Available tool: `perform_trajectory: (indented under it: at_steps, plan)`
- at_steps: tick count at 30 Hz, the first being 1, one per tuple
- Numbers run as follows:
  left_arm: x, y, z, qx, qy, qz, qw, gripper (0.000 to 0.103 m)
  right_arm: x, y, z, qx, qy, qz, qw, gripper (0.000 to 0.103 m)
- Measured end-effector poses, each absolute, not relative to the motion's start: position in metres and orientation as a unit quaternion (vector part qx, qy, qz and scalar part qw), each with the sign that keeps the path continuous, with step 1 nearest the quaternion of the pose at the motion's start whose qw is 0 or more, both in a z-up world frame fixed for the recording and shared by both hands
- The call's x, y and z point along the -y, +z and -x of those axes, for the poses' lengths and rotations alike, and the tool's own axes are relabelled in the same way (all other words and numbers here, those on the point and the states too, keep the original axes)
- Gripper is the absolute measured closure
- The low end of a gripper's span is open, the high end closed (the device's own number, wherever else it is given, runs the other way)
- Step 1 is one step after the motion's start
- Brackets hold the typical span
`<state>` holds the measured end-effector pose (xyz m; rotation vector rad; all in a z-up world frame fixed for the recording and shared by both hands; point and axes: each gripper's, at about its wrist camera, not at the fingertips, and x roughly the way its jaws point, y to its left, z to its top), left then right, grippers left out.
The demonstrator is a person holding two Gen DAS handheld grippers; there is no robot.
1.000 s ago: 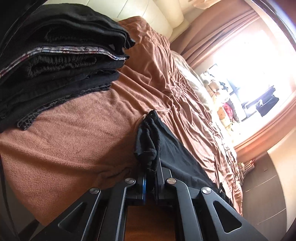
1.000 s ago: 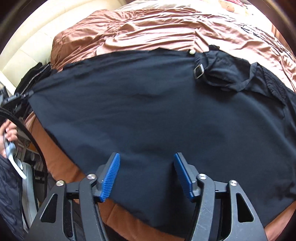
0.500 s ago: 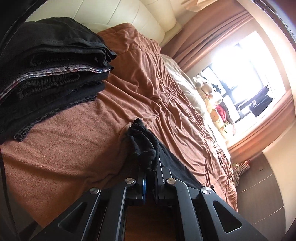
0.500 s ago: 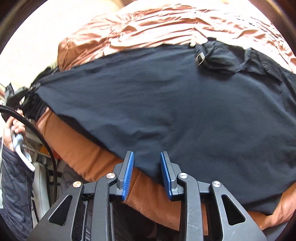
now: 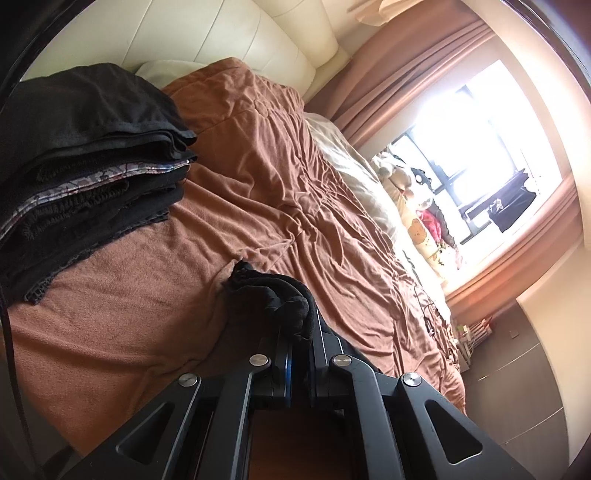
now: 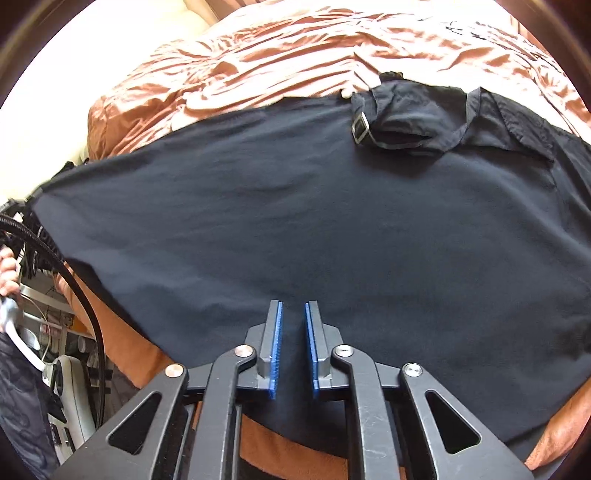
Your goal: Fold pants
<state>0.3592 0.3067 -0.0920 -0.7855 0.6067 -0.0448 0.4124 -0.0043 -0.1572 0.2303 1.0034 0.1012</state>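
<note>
Dark navy pants (image 6: 295, 206) lie spread across the brown bed cover (image 6: 295, 48), their waist with a belt buckle (image 6: 360, 127) at the far right. My right gripper (image 6: 293, 306) is over the near edge of the pants. Its jaws are closing to a narrow gap with cloth between the blue pads (image 6: 275, 339), and no pinch shows. In the left wrist view my left gripper (image 5: 301, 332) is shut on a bunched end of the pants (image 5: 273, 291), held above the bed.
A stack of folded dark clothes (image 5: 85, 166) sits on the bed cover (image 5: 258, 177) near the cream headboard (image 5: 221, 33). Stuffed toys (image 5: 417, 206) line the bed's window side. A person's hand (image 6: 7, 266) and a black cable (image 6: 88, 306) are at the left.
The right jaws narrowed from wide apart to a slim gap and moved to the pants' near edge. The left gripper rose, lifting the bunched pants end off the bed.
</note>
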Motion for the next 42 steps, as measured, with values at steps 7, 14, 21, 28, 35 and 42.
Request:
perform_trajectory:
  at_steps: [7, 14, 21, 28, 35, 42]
  plan:
    - [-0.285, -0.058, -0.361, -0.278, -0.035, 0.356, 0.891, 0.097, 0.006, -0.166, -0.393, -0.478, 0.046, -0.134, 0.867, 0.094]
    - [-0.257, -0.014, -0.358, -0.260, -0.059, 0.333, 0.905, 0.097, 0.005, -0.168, -0.367, -0.480, 0.065, -0.143, 0.863, 0.094]
    - [-0.224, 0.037, -0.356, -0.239, -0.086, 0.299, 0.920, 0.097, 0.024, -0.149, -0.344, -0.454, 0.080, -0.165, 0.872, 0.094]
    - [-0.173, 0.090, -0.350, -0.217, -0.123, 0.261, 0.932, 0.097, 0.059, -0.128, -0.309, -0.414, 0.065, -0.190, 0.888, 0.094]
    - [-0.112, 0.133, -0.349, -0.203, -0.164, 0.224, 0.939, 0.097, 0.098, -0.106, -0.259, -0.372, 0.053, -0.218, 0.900, 0.094]
    - [-0.049, 0.160, -0.349, -0.198, -0.206, 0.186, 0.940, 0.097, 0.133, -0.093, -0.212, -0.344, 0.033, -0.244, 0.906, 0.094]
